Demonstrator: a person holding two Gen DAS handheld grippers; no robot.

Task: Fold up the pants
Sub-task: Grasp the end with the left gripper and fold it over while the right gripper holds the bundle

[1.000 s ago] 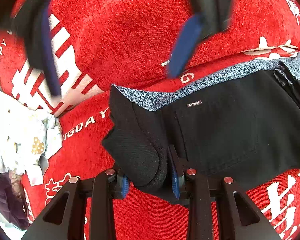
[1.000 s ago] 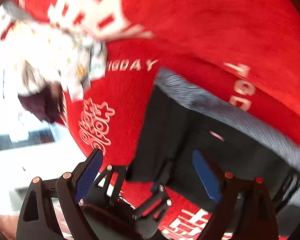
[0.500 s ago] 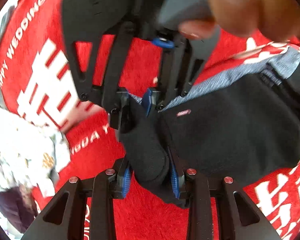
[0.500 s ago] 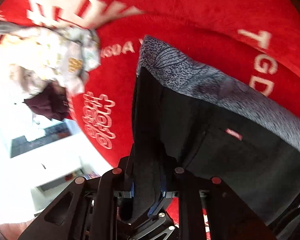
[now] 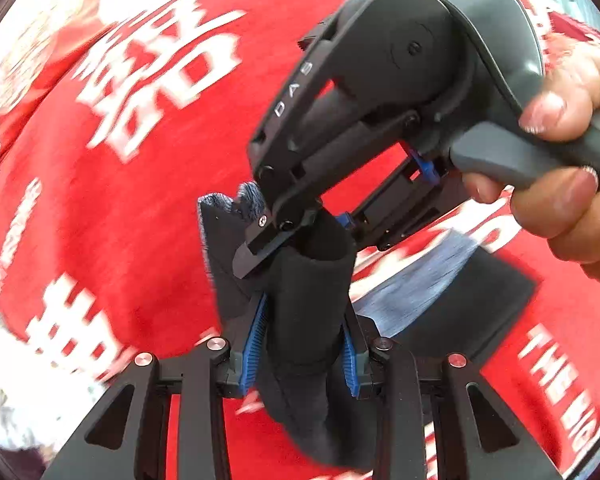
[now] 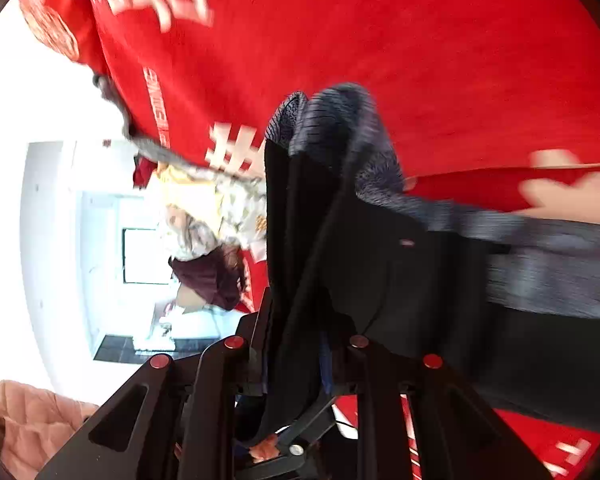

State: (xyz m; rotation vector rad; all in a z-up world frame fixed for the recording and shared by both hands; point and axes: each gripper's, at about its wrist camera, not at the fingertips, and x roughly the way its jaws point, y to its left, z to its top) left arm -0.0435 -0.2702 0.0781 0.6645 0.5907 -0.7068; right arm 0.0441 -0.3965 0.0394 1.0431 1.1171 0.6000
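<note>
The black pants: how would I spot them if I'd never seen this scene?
Find the red cloth with white lettering covering the surface. The black pants are lifted off it, pinched by both grippers. Their blue-grey patterned waistband distinguishes them from the pale floral clothes at the cloth's edge.

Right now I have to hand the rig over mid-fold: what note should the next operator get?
Left gripper: shut on a bunched fold of the black pants.
Right gripper: has just closed on the same end of the pants, near the grey waistband.
Pants: gripped end lifted off the red cloth; the rest trails on it.
Done: both grips set.
Left: carry this end over, lay flat, release.
</note>
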